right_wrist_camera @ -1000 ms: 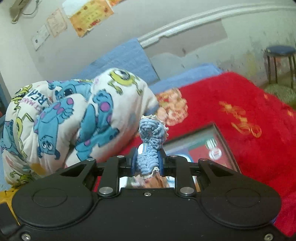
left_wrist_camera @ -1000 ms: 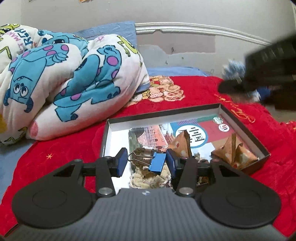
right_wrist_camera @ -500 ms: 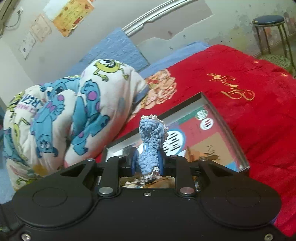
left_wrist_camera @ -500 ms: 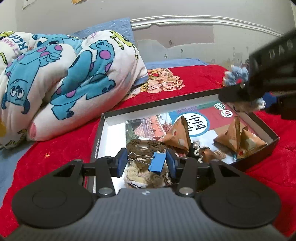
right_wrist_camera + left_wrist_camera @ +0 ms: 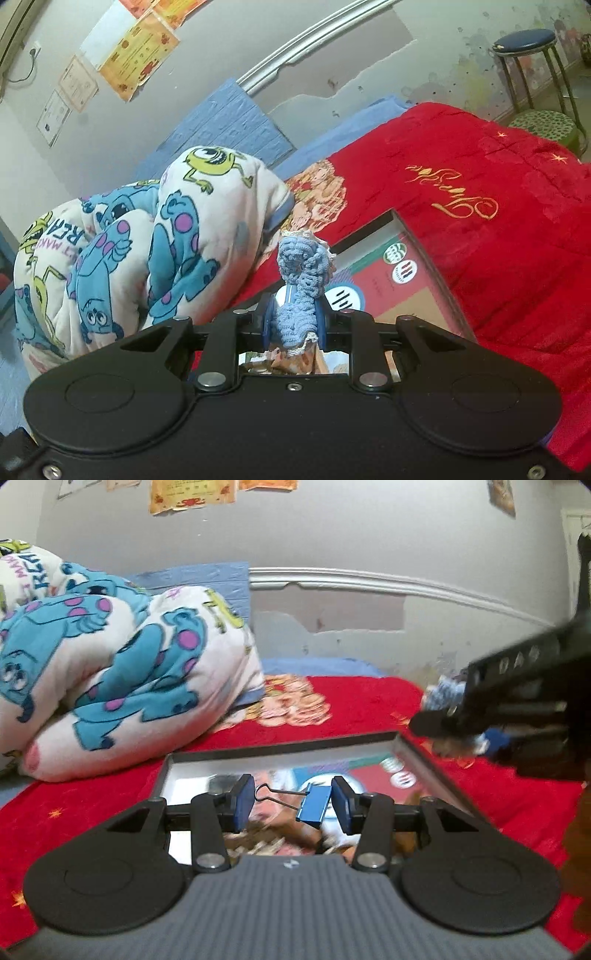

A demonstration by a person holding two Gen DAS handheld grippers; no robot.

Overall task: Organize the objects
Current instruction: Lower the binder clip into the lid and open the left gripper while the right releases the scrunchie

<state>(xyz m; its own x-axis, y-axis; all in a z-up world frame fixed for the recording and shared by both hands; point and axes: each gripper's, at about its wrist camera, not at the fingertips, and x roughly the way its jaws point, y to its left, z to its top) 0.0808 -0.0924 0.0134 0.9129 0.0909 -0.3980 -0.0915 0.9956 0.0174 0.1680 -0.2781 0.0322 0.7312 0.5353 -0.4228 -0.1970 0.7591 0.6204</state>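
A shallow dark box with a printed bottom lies on the red blanket and holds several small things. My left gripper holds a blue binder clip by its wire handle and body between the blue pads, above the box. My right gripper is shut on a blue crocheted piece with a cream edge, over the box's near side. The right gripper also shows in the left wrist view, at the box's right edge.
A rolled cartoon-print quilt lies left of the box. The red blanket covers the bed. A blue pillow leans on the wall behind. A stool stands beyond the bed at the right.
My left gripper has risen and tilted up with the clip, so the box sits lower in view. My right gripper has moved closer over the box with the crocheted piece.
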